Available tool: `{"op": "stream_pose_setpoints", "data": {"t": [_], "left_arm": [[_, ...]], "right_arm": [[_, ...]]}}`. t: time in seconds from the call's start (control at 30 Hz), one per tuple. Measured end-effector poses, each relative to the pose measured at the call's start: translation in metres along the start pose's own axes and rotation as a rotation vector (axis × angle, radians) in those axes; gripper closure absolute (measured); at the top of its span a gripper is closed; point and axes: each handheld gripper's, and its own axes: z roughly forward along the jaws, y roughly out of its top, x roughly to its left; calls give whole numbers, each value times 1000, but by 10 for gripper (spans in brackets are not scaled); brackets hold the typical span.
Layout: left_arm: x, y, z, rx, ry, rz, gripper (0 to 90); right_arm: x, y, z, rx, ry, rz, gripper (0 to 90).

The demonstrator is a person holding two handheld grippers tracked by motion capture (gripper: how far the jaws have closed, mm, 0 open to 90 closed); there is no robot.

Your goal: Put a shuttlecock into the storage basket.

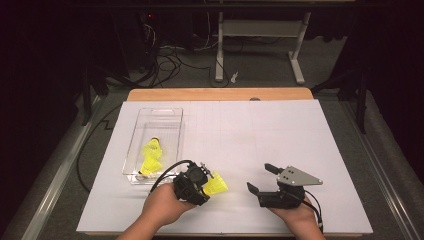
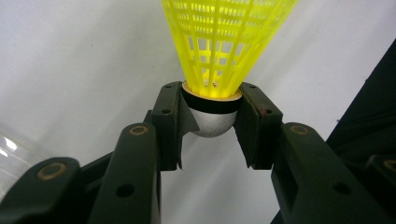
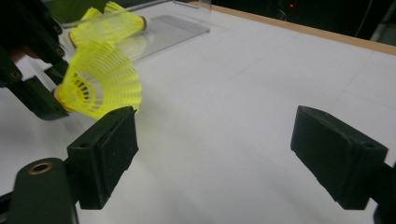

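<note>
The left gripper [image 1: 206, 180] is held low over the near part of the desk [image 1: 280, 135], just right of the near end of a clear plastic tray [image 1: 172, 114], its jaws clamped on the rounded cork base of a yellow plastic shuttlecock [image 1: 216, 184]. In the left gripper view the two jaws press the cork from either side, the black band around the cork sits level with the jaw tips, and the yellow mesh skirt [image 2: 229, 39] flares away from the gripper. In the high view the skirt points to the right, toward the right gripper [image 1: 261, 179]. The right gripper rests in the person's right hand [image 1: 299, 216] at the near edge of the desk, well apart from the held shuttlecock, with its jaws wide apart and nothing between them; the grey three-cornered plate sits on top of it. In the right gripper view the held shuttlecock shows just beyond the near jaw. Two further yellow shuttlecocks [image 1: 151, 156] lie inside the tray, toward its near end, close together. White paper covers the desk, with a wooden edge showing at the far side.
</note>
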Motion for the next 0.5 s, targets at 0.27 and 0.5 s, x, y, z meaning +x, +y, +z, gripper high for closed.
{"op": "stream_pose_setpoints", "data": {"t": [0.27,0.5], "left_arm": [[3,-4,3,-2,-9,-12,640],[3,-7,2,-8,-10,-21,640]], "right_arm": [[-14,-9,-12,28,-70,-9,117],[-30,-21,-27,11,-128,25,105]]}}
